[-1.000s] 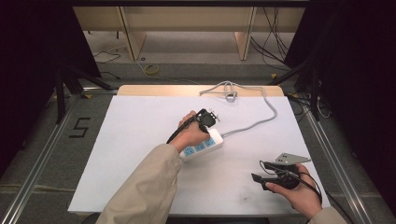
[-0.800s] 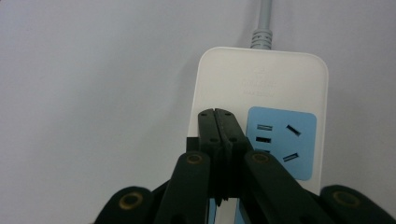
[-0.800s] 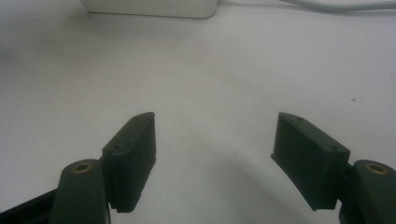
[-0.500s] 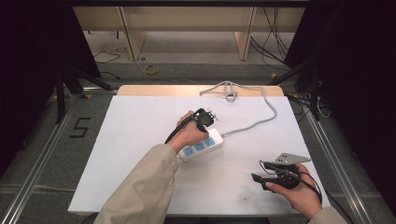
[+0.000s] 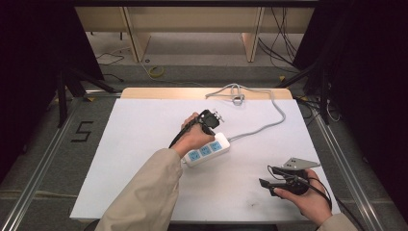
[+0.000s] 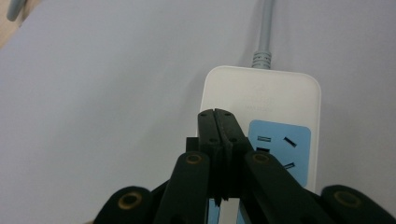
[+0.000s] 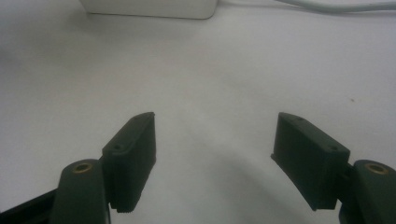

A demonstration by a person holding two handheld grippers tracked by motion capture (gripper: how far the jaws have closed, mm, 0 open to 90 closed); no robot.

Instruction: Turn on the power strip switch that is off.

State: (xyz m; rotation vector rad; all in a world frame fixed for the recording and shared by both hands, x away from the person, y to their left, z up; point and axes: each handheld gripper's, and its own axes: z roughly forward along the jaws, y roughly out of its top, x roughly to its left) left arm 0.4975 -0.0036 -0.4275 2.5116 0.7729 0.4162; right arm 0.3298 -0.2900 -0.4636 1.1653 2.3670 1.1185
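While my left gripper [image 6: 218, 114] hovered with its jaws pressed together over the power strip [image 5: 208, 150] lying mid-table, and my right gripper [image 7: 212, 154] rested nearby with jaws spread and empty, I judged that a straight, gentle push would be safest.

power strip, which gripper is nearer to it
Left. The left gripper hangs right over the power strip, jaws shut above its blue sockets. The right gripper sits apart from it near the table's front right corner, jaws open.
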